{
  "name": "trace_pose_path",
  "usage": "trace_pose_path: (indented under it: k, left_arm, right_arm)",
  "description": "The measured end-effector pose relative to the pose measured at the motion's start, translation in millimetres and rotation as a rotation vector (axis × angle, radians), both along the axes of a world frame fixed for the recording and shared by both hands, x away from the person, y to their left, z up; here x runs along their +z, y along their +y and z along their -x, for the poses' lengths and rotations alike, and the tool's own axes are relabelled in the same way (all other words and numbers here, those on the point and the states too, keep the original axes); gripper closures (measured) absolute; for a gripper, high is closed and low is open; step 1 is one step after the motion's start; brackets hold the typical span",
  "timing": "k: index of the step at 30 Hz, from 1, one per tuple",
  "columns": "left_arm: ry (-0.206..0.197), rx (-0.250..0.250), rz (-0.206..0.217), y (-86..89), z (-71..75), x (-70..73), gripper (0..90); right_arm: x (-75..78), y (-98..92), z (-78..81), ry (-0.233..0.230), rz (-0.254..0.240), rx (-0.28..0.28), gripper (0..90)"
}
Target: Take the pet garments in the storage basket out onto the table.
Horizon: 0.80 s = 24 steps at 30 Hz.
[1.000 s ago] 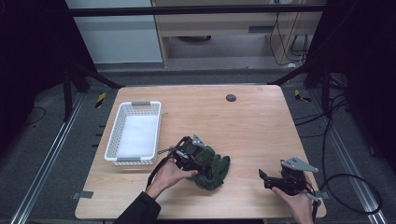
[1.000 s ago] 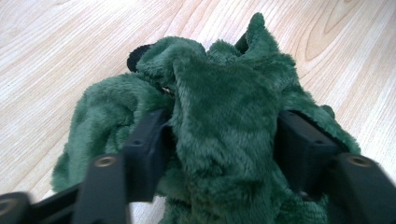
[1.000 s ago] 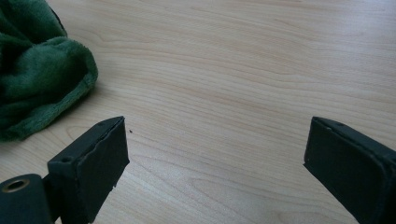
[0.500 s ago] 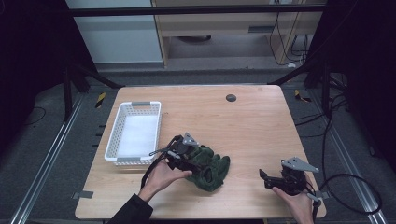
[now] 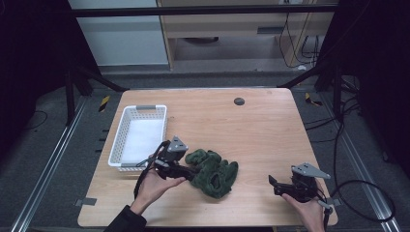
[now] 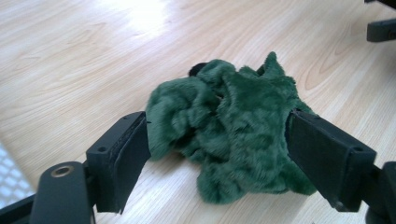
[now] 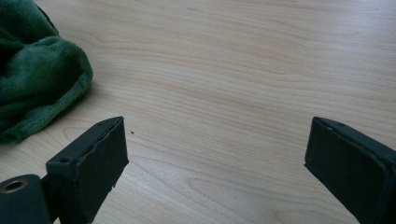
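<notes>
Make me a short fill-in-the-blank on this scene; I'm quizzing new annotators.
1. The crumpled cloth on the table is ____ in colour.
2. The left gripper's open jaws stand on either side of the ____.
3. The white basket lies on the person's ____ side of the table.
4. Between the right gripper's open jaws there is bare ____.

Missing words: green; cloth; left; table

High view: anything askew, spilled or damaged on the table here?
Nothing stands out. The green plush cloth lies crumpled on the table beside the white basket, between the open left gripper fingers; no spill or damage visible.
</notes>
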<state>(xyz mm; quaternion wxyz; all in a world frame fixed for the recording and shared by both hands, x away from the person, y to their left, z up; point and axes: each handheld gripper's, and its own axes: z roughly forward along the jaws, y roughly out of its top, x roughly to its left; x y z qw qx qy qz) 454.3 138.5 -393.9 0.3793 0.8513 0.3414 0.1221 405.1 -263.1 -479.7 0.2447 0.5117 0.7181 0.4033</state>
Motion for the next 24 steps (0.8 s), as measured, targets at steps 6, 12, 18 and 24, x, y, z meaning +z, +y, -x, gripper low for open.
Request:
trace_pose_path:
  k: [6, 12, 18, 24]
  left_arm:
    - [-0.041, 0.062, 0.033, 22.2, 7.4, 0.2, 22.3]
    - [-0.078, 0.145, 0.078, 51.7, 17.1, -1.6, 24.7]
    - [-0.094, 0.235, 0.123, 84.2, 26.1, -6.4, 26.5]
    - [-0.122, 0.303, 0.142, 105.8, 36.9, -9.8, 27.3]
  right_arm:
    - [-0.7, -0.1, 0.1, -0.002, 0.007, 0.0, 5.8]
    - [-1.2, -0.8, 1.6, 0.001, 0.004, -0.008, 5.7]
    - [-0.9, -0.4, 3.0, 0.001, 0.003, -0.01, 5.8]
    - [-1.1, -1.1, 4.0, -0.003, 0.008, -0.011, 5.6]
